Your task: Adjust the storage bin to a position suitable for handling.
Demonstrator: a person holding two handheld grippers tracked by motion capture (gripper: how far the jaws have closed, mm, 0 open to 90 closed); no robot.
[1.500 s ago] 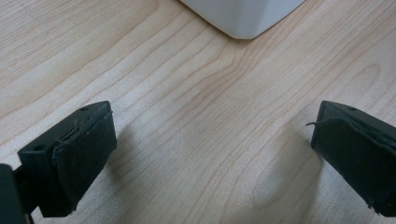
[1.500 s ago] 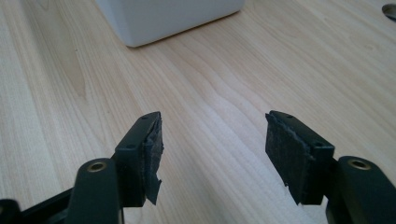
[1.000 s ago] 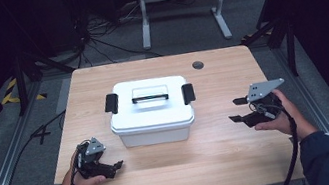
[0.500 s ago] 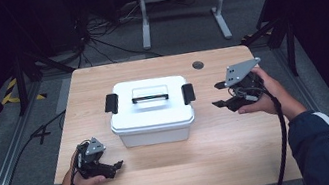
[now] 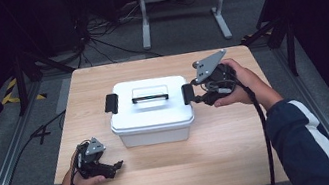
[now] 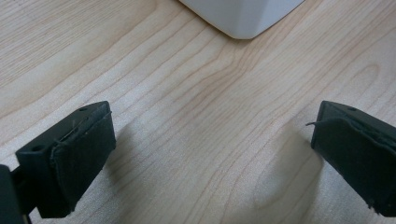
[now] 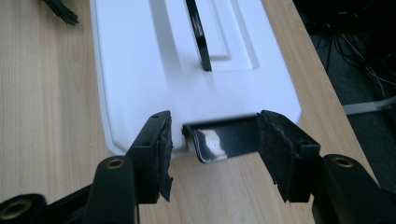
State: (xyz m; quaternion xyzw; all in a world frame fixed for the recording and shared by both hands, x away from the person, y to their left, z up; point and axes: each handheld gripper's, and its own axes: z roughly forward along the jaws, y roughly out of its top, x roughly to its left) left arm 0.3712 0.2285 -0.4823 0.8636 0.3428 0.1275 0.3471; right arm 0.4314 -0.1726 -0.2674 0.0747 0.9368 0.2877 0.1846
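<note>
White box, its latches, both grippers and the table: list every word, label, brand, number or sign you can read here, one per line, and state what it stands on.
None: no readable text stands on anything here.
The white box, its black handle and right latch are plain.
The right gripper, left gripper and wooden table bear no marks either.

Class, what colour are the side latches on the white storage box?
Black. The latch shows best in the right gripper view, against the white box.

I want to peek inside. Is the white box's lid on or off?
On. The lid sits flat on the white box, hiding the inside. The right gripper reaches its black side latch.
</note>
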